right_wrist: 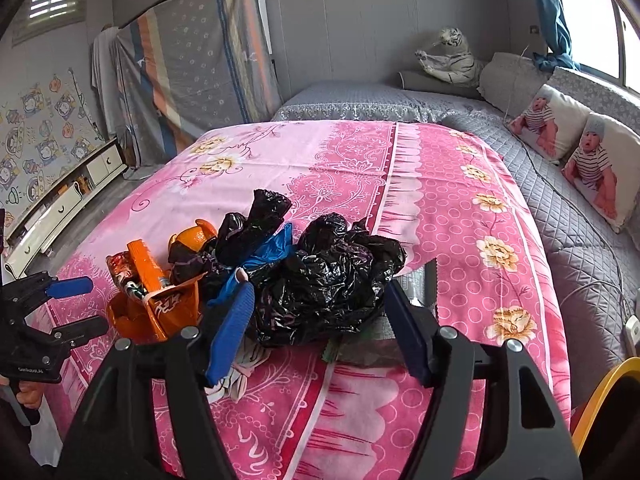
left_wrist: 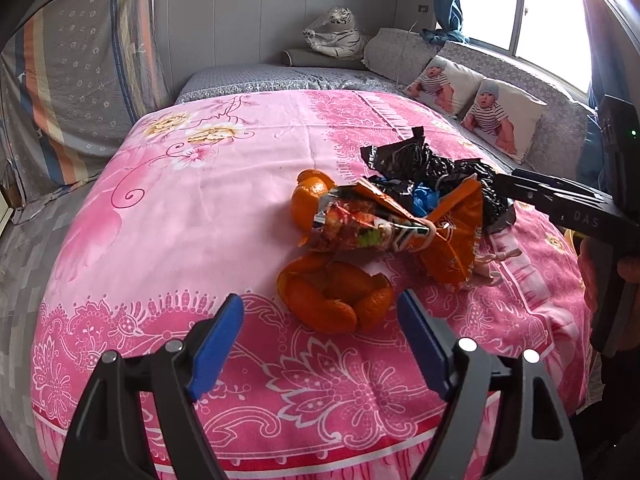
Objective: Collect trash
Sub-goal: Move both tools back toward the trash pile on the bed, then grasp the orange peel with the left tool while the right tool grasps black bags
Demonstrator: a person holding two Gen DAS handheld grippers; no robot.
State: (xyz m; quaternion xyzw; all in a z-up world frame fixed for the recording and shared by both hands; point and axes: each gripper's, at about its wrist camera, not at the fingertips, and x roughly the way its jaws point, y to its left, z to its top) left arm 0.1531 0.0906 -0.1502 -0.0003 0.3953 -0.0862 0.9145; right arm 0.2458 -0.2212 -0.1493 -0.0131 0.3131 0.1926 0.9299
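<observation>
Pink floral cloth [left_wrist: 208, 208], grey sofa [right_wrist: 576, 248], baby cushions [left_wrist: 476, 108]

Black bag [right_wrist: 332, 280]: thin, crinkled, glossy plastic. Snack wrapper [left_wrist: 384, 228]: shiny printed foil. Orange peel [left_wrist: 336, 300]: dimpled, slightly glossy. Bedsheet [left_wrist: 200, 208]: matt printed cloth. Gripper pads [right_wrist: 230, 330]: ribbed blue.

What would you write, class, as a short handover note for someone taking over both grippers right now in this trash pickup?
Left gripper: open, empty, just short of the opened orange tangerine peel.
Right gripper: open, fingers either side of the crumpled black plastic bag, not closed.
The orange foil snack wrapper and a second peel lie beside the bag on the pink floral tablecloth.
Done: nothing collected.
Left: pick up every piece.
</observation>
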